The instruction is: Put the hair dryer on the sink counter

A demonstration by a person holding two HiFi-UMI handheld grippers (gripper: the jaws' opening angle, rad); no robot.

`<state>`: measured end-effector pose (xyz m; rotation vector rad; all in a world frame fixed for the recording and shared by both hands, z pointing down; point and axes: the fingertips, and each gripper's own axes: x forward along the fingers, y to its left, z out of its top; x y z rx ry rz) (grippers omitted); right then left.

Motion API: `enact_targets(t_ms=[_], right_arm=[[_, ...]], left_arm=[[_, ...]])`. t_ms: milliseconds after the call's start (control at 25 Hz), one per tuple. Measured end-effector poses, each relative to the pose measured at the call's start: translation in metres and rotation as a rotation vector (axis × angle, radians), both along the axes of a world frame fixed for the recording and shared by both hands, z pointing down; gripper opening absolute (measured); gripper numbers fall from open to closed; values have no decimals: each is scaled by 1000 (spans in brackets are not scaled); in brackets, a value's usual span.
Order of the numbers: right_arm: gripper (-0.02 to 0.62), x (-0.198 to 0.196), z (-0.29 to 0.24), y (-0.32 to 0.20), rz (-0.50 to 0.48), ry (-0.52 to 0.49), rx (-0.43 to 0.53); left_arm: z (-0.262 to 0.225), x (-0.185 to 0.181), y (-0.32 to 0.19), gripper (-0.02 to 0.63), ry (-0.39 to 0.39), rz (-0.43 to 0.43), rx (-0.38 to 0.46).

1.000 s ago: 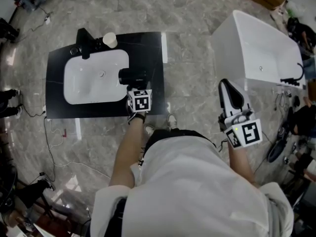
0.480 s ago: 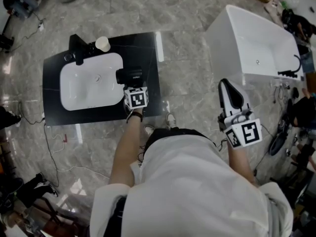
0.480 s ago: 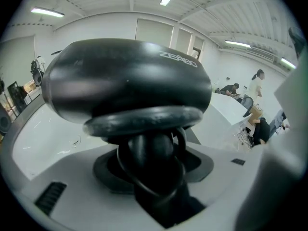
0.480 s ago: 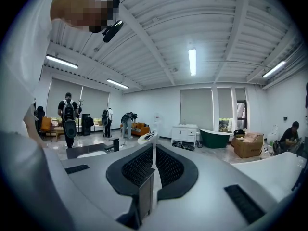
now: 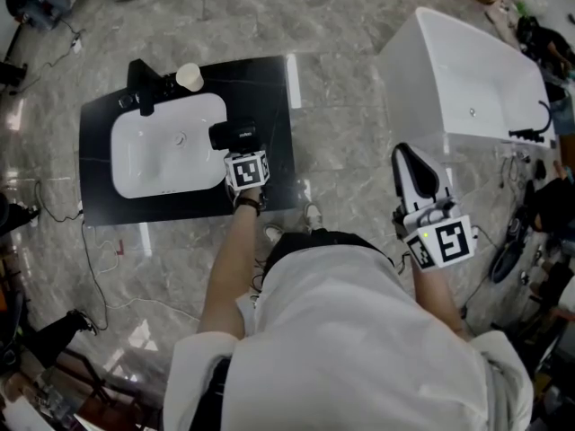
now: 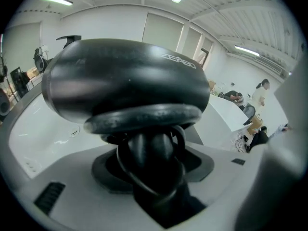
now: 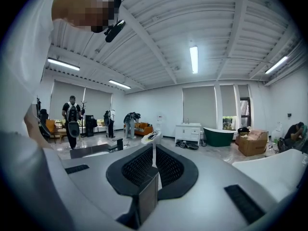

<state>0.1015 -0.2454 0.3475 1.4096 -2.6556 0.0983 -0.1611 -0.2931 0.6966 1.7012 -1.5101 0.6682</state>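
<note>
Grey marble floor (image 5: 341, 151) is shown around a black sink counter (image 5: 274, 88) with an inset white basin (image 5: 153, 160). A black faucet (image 5: 144, 83) and a paper cup (image 5: 189, 75) stand at the counter's far edge. A white bathtub (image 5: 467, 70) is seen well apart to the right.

The black hair dryer (image 5: 235, 136) is held over the basin's right rim, beside the bare black strip that runs to the counter's right edge. Whether it rests on the counter cannot be told. Raised lettering is visible on its barrel (image 6: 125, 81) in the left gripper view, but is too blurred to be read.

The left gripper (image 5: 241, 151) is closed on the dryer's cord-wrapped handle, which fills the gap between the jaws (image 6: 151, 162). These jaws are opening slightly. Square black-and-white markers are printed on both grippers' cubes.

The right gripper (image 5: 409, 164) is held over open floor between counter and bathtub. Its jaws (image 7: 154, 162) are pressed together, with nothing between them.
</note>
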Motion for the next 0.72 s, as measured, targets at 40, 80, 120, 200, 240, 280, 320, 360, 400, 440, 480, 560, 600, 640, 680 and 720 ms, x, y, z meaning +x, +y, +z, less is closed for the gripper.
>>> enact_targets(t_ms=[40,80,120,200,240,280,320,360,400,440,480,560,600,640,680,720], right_arm=[[44,-2,1,0,-2,-4,-4],[44,-3,3,1,-2,-6,-8],[44,-3,5,2,-2,-7,-12],[44,-3,8,4,2,-10,-19],[44,-2,9,4,5,-11,-20],[44,-1,10,4,9,-13,-20],[44,0,10,5,14,-16,-19],[44,2,10,5,18,-18,-18],[44,3,11,5,20,-20,-18],[44,5,11,6,21,-22,-18],[44,6,11,7,21,-24,-19],[44,8,11,9,22,-28,-21],[44,9,11,10,24,-30,-22],[44,10,11,11,27,-32,-22],[44,11,12,12,28,-33,-23],[44,12,12,12,30,-33,-22]], left_arm=[[1,0,0,236,7,-4,-9],[2,0,-1,238,13,-4,-16],[3,2,-1,238,13,1,-20],[4,3,-1,242,-3,17,-23],[5,3,-1,245,-20,26,-25],[6,3,-1,249,-41,40,-28],[7,3,0,253,-66,59,-34],[9,4,1,264,-90,80,-37],[11,5,1,276,-109,99,-38],[12,7,2,276,-119,110,-36],[13,9,3,278,-118,115,-35],[14,11,3,278,-110,117,-38],[12,11,2,279,-113,118,-35],[10,10,0,279,-119,119,-33],[9,10,0,279,-122,120,-33],[9,10,-1,281,-121,120,-35]])
